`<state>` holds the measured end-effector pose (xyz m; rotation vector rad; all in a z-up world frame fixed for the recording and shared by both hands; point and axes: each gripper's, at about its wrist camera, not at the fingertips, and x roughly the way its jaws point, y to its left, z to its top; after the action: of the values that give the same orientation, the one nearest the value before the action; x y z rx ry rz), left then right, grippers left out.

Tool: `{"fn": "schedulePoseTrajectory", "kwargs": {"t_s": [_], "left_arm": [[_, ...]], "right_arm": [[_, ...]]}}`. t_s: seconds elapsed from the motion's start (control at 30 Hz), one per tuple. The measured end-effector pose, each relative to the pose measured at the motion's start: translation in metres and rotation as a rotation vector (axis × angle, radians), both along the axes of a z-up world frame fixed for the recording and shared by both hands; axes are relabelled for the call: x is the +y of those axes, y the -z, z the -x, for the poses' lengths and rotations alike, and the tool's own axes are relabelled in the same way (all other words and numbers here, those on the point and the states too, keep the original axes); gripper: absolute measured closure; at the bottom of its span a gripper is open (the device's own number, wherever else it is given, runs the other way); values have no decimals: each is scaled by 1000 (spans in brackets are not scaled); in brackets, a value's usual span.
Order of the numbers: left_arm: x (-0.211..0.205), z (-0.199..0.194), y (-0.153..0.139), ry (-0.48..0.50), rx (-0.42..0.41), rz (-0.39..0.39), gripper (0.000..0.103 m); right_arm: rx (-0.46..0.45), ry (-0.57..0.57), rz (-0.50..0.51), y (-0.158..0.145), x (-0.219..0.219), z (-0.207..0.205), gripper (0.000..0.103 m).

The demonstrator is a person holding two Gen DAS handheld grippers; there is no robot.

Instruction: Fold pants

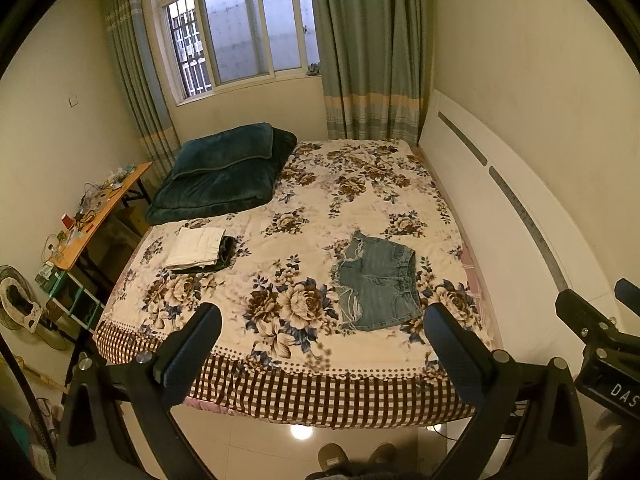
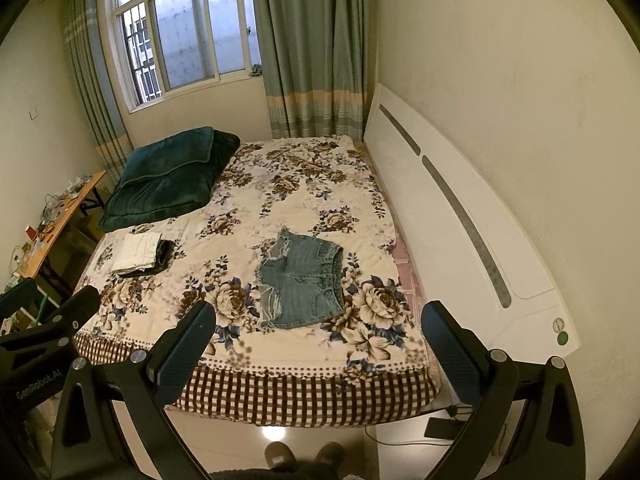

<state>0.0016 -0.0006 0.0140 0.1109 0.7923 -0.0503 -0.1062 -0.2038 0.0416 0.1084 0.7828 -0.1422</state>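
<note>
Both wrist views overlook bed (image 1: 304, 200) from foot

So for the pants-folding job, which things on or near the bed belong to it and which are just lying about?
Belongs to the job:
- unfolded blue denim shorts
- folded white and dark garment stack
- left gripper and right gripper, jaws open

Lying about:
- dark green folded plush quilt
- cluttered wooden side table
- floor fan
</note>
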Motion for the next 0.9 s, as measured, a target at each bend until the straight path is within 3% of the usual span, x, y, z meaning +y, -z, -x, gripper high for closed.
{"fn": "schedulePoseTrajectory", "kwargs": {"t_s": [0.9], "left_arm": [[-8, -8, 8, -17, 16, 2, 0]], "right_arm": [[13, -12, 2, 6, -4, -4, 0]]}}
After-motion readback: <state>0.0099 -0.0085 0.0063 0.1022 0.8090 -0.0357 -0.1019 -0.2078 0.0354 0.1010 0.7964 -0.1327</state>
